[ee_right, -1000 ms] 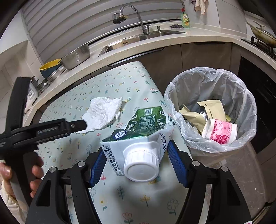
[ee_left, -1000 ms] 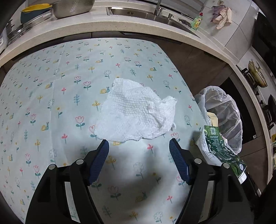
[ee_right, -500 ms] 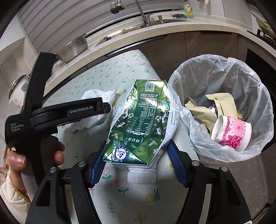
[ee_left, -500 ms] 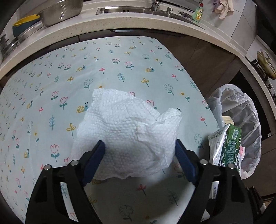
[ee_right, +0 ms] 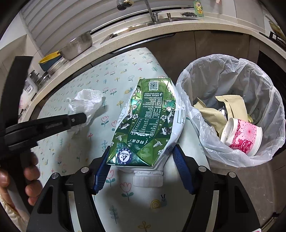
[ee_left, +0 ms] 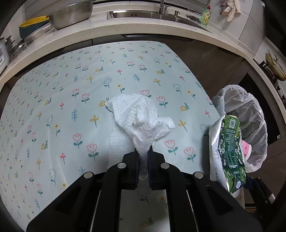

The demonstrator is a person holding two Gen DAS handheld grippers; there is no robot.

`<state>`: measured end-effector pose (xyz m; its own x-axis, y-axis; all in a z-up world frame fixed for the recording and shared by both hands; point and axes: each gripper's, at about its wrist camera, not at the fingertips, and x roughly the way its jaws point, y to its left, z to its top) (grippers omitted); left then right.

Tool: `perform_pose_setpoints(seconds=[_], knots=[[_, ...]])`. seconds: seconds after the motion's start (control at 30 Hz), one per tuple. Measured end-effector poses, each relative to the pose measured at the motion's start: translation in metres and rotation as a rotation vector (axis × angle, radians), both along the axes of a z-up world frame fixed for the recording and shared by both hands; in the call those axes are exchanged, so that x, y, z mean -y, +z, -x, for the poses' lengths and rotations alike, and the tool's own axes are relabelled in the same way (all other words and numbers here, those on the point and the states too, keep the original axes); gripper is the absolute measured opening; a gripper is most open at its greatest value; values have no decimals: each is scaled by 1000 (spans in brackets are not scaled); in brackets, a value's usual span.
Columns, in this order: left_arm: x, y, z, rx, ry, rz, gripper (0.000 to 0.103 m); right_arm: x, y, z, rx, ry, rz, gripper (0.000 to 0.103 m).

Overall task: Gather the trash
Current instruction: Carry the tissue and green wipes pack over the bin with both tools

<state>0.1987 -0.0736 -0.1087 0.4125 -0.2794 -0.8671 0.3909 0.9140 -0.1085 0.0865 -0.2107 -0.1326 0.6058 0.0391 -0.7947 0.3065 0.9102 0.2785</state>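
My left gripper point(ee_left: 143, 157) is shut on a white paper towel point(ee_left: 141, 117), which bunches up from the flowered tablecloth point(ee_left: 71, 85). The towel point(ee_right: 87, 103) and the left gripper point(ee_right: 84, 118) also show in the right wrist view. My right gripper point(ee_right: 141, 160) is shut on a crushed green and white carton point(ee_right: 148, 123), white cap toward the camera, held above the table's right edge beside the trash bin point(ee_right: 232, 75). The carton also shows at the right of the left wrist view point(ee_left: 228, 151).
The bin, lined with a clear bag point(ee_left: 250, 110), holds brown paper wrappers point(ee_right: 230, 105) and a pink and white cup point(ee_right: 243, 135). Behind the table runs a counter with a sink point(ee_left: 135, 14), a metal colander point(ee_left: 71, 14) and a yellow bowl point(ee_left: 30, 22).
My left gripper moved over the paper towel and shut on it, bunching it up. My right gripper tilted the carton so its side faces up and carried it closer to the bin.
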Motion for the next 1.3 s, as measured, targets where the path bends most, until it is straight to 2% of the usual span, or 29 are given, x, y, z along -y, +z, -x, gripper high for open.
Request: perform_pose_setpoints(seconds=[0.17,0.23,0.3,0.37,0.57,0.83,1.3], knots=[[-8,8,17,-1,-5,3,7,3,1,-14,-5,-15,-20,78],[-11,9,20,-6,0,3,7,4,0,-18,-5,-27,-23,78],[-14,9,22,-14,3,5,7,3,-1,-21,-10,-26,-7,77],[-15,12,25,-13,3,5,7,2,1,-22,-11,-22,1,69],[-11,20,38,-7,-13,9,7,4,8,-11,15,-26,-23,68],[-2,38,63,15,-41,14,7,10,38,11,87,-44,-27,68],[21,85,112,102,-97,39,7,32,91,64,196,-78,-5,68]])
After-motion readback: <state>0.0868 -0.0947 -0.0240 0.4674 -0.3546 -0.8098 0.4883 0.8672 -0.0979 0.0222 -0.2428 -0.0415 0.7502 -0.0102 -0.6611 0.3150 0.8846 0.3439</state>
